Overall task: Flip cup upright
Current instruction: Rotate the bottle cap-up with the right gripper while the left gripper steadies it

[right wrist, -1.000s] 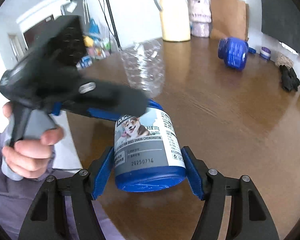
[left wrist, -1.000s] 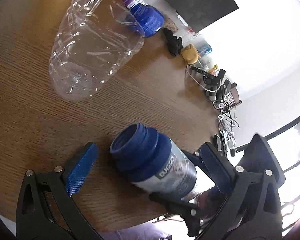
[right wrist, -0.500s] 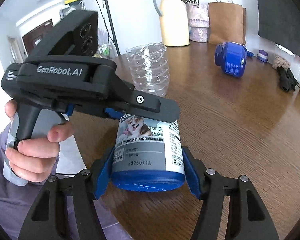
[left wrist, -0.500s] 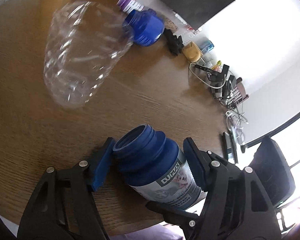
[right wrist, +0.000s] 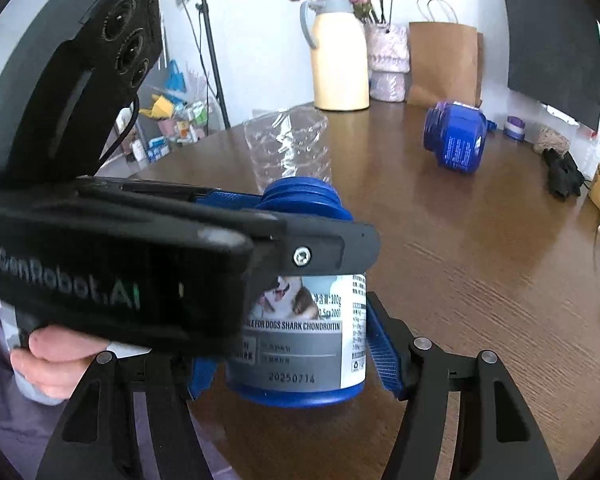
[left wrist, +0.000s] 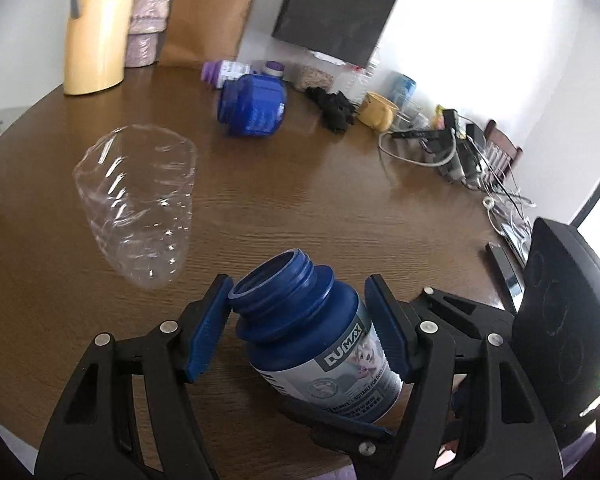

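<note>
A lidless blue jar [left wrist: 304, 336] with a grey dog label stands almost upright near the table's front edge, mouth up and slightly tilted. My left gripper [left wrist: 300, 332] is shut on its shoulder and neck, a blue pad on each side. In the right wrist view the same blue jar [right wrist: 308, 344] has my right gripper [right wrist: 296, 364] shut around its lower body; the right pad [right wrist: 384, 356] shows, the left one is hidden behind the left gripper's black body [right wrist: 140, 248]. A hand [right wrist: 56, 360] holds that handle.
A clear plastic cup [left wrist: 140, 200] stands mouth up just beyond the jar. A second blue jar [left wrist: 252, 106] lies on its side farther back. A yellow jug [left wrist: 96, 28], a paper bag [left wrist: 208, 20], black gloves [left wrist: 334, 108] and cables [left wrist: 440, 148] line the round wooden table [left wrist: 320, 200].
The left gripper went from wide open to shut on the jar's neck. The right gripper's pads also came in against the jar. The jar has been turned from tilted toward upright.
</note>
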`<state>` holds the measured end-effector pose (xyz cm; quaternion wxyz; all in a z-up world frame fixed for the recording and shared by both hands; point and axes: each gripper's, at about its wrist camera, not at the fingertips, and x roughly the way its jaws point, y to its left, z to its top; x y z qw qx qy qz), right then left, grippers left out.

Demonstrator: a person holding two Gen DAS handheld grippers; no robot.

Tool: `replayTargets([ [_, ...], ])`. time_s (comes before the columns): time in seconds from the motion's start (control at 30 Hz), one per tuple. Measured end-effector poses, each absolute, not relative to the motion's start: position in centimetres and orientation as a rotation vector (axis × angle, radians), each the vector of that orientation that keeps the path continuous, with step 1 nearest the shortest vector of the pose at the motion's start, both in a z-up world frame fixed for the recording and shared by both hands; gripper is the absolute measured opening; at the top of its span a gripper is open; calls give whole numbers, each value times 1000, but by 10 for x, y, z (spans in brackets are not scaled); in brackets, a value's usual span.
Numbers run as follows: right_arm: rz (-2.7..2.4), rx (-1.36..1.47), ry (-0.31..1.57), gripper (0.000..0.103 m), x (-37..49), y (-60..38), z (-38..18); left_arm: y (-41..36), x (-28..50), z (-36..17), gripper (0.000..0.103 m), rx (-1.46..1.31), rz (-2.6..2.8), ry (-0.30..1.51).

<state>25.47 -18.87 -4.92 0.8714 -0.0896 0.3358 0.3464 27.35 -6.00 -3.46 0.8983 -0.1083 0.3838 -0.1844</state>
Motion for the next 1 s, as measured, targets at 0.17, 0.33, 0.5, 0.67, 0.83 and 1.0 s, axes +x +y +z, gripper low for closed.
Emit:
replayTargets([
  [0.17,704,-136,650,68,252,-191,-52,-56,272,-33,67,-242,-419,792],
  [0.33,659,-105,620,67,248,-197,-59,-50,269,-35,75,-260,-443,797],
  [0.5,588,-120,600,67,242,-199,-62,-39,257,-32,81,-265,-484,775],
  [0.67,589,-117,597,67,238,-202,-64,-36,264,-42,89,-335,-530,847],
  [0.83,625,-137,522,67,228,-201,-60,-25,282,-72,89,-592,-648,962],
  [1.0,647,-163,491,67,223,-195,-61,-20,287,-71,77,-689,-742,943],
])
